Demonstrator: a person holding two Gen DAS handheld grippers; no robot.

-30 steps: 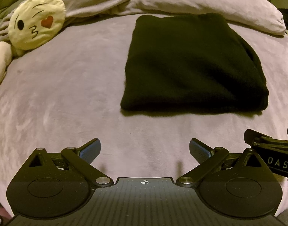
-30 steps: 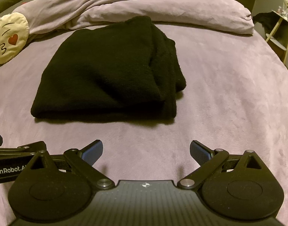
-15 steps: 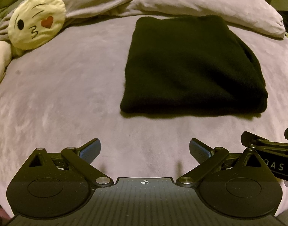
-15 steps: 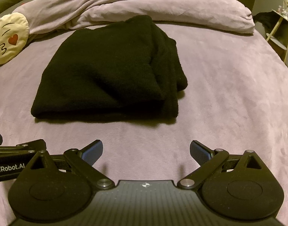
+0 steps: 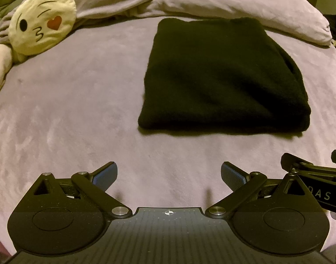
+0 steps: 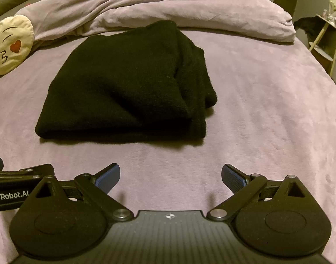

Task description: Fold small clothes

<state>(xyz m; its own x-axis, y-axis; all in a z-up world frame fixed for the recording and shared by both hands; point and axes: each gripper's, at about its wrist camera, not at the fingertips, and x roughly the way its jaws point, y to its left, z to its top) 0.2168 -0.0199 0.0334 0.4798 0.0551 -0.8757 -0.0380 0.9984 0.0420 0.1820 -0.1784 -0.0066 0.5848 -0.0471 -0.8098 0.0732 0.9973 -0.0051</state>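
Observation:
A black knitted garment [image 5: 223,77] lies folded into a thick rectangle on the mauve bed cover [image 5: 69,101]. In the right wrist view the same garment [image 6: 128,83] shows its stacked layers along the right side. My left gripper [image 5: 169,176] hangs open above the bed, short of the garment's near edge, nothing between its blue pads. My right gripper [image 6: 170,177] is open too and empty, equally short of the garment. Each gripper's body shows at the other view's edge: the right one [image 5: 315,187] and the left one [image 6: 18,187].
A round cream emoji cushion [image 5: 41,34] sits at the back left. A bunched mauve duvet [image 6: 168,6] runs along the far side behind the garment. A small shelf with items [image 6: 328,35] stands past the bed's right edge.
Both views have drifted slightly; the garment sits a little higher in frame. It lies unmoved, and both grippers stay open.

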